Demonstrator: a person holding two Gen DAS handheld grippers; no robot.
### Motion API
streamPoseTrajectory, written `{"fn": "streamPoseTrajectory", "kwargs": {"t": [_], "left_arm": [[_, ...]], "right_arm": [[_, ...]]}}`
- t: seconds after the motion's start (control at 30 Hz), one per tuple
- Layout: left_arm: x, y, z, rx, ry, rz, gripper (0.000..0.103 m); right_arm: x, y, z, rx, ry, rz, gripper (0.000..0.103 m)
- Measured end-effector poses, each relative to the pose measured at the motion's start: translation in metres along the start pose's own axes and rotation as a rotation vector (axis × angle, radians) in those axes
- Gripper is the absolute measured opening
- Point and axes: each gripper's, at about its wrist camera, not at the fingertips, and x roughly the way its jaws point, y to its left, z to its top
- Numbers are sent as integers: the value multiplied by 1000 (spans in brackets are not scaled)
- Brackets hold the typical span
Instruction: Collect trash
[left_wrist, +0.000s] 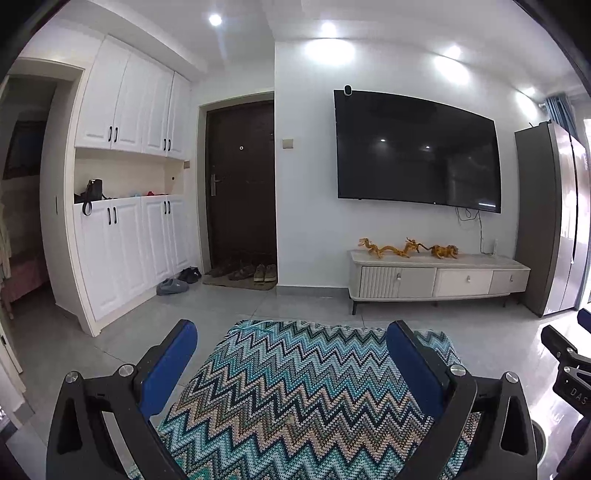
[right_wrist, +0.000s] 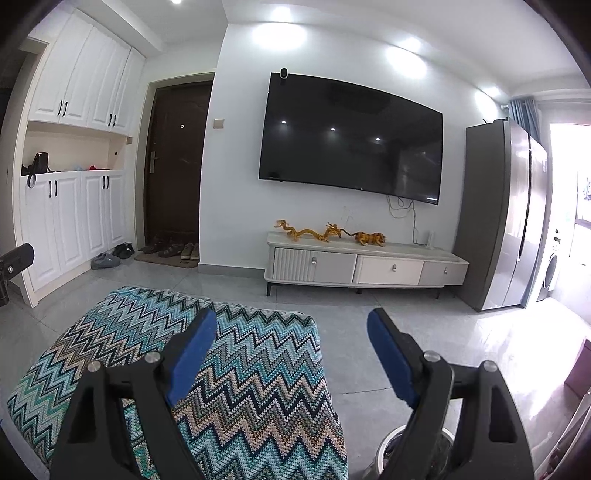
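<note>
A table or stool draped in a blue zigzag knit cloth (left_wrist: 295, 391) fills the foreground, and no loose trash shows on it. My left gripper (left_wrist: 292, 326) hangs open above the cloth with nothing between its blue pads (left_wrist: 173, 362). My right gripper (right_wrist: 291, 314) is open and empty too, over the right edge of the cloth (right_wrist: 258, 369) and the floor. Below it, a round white-rimmed container (right_wrist: 397, 441) stands on the floor, mostly hidden by the right finger. The right gripper's black frame (left_wrist: 567, 356) shows at the left wrist view's right edge.
Ahead stands a low white TV cabinet (right_wrist: 365, 269) with golden dragon figures (right_wrist: 328, 232), under a wall-mounted television (right_wrist: 351, 138). A grey fridge (right_wrist: 502, 214) is at the right. At the left are a dark door (right_wrist: 173, 162), shoes (right_wrist: 173, 251) and white cupboards (right_wrist: 70, 218). Grey tile floor (right_wrist: 424, 325) lies between.
</note>
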Motion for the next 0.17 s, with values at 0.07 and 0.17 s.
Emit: {"fn": "streamPoseTrajectory", "kwargs": {"t": [0.07, 0.17], "left_arm": [[0, 0, 1, -4, 3, -8, 103], [1, 1, 2, -8, 7, -11, 103]], "right_arm": [[0, -2, -2, 4, -3, -3, 83], [0, -3, -2, 7, -9, -10, 83]]}}
